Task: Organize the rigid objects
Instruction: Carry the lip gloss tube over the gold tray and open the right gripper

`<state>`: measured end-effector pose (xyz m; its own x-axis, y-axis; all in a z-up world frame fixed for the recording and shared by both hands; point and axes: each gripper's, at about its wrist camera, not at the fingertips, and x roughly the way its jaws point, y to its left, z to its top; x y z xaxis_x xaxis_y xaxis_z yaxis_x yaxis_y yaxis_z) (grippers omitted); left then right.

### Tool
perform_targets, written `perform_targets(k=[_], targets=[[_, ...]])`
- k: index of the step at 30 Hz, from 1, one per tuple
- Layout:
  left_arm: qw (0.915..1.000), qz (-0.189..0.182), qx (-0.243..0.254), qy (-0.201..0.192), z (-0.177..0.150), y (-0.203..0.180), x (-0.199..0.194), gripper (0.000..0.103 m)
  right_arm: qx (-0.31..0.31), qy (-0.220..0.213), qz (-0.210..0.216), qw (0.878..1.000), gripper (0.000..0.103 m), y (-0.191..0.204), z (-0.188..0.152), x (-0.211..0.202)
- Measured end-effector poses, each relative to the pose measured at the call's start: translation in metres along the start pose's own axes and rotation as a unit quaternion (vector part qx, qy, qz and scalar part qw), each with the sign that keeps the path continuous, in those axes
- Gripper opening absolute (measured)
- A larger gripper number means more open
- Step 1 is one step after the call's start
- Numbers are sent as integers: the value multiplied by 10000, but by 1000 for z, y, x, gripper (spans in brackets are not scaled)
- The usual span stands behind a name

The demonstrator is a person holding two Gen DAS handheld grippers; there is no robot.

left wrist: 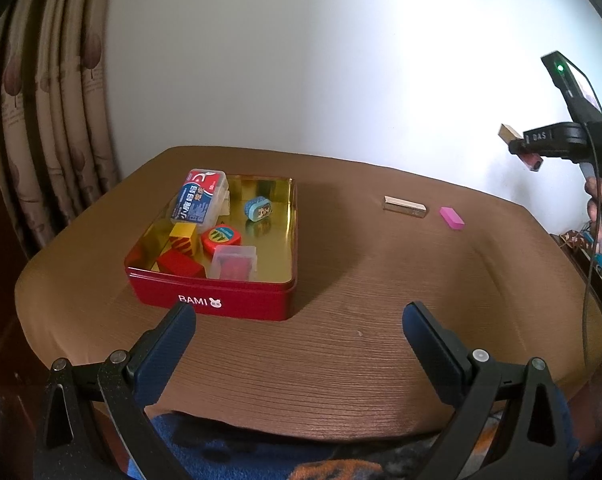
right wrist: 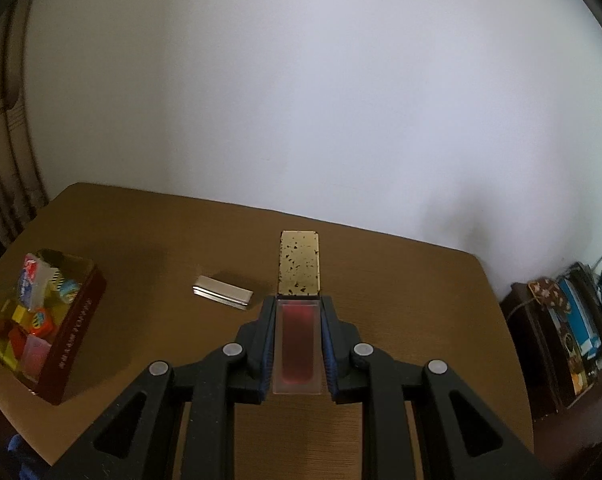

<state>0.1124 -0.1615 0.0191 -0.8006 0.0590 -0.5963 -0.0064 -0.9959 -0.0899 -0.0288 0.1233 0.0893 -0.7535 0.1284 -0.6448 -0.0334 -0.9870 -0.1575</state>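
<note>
Right tool [right wrist: 299, 344] is clamped on a slim clear case with a gold cap [right wrist: 299, 300], held up off the tabletop [right wrist: 401, 280]. Left tool [left wrist: 297, 340] sits wide with nothing in it. The red tin [right wrist: 77, 328] is well off to the right tool's left, so the long carry could let the smooth case slip. Only the left view shows the pink block [left wrist: 451, 217] beyond the silver bar [left wrist: 405, 207].

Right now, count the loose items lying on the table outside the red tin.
2. A silver bar lies near the table's middle, and a pink block sits just right of it. Part of the table is out of view, so others may be hidden.
</note>
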Motion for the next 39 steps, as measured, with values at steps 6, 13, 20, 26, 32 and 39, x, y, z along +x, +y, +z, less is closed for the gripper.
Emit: perform_targets(k=[6,13,20,26,32,39], targets=[[10000,-8,-20,13,0,2,0,102,-158,-33,209,9997,20,27,3,-4],[10000,-23,-45,30,0,5,0,102,-328,-58,437,9985,20,56,5,-5],[9999,-16,-115,60,0,9,1,102,-435,-67,614,9971,20,77,8,0],[9998,-9,-156,87,0,11,4,102,-521,-40,729,9960,20,97,8,3],[9996,3,-238,130,1,13,8,102,-600,8,858,9945,20,114,8,7],[9990,5,-389,232,0,18,13,102,-733,66,1020,9921,20,139,6,14]])
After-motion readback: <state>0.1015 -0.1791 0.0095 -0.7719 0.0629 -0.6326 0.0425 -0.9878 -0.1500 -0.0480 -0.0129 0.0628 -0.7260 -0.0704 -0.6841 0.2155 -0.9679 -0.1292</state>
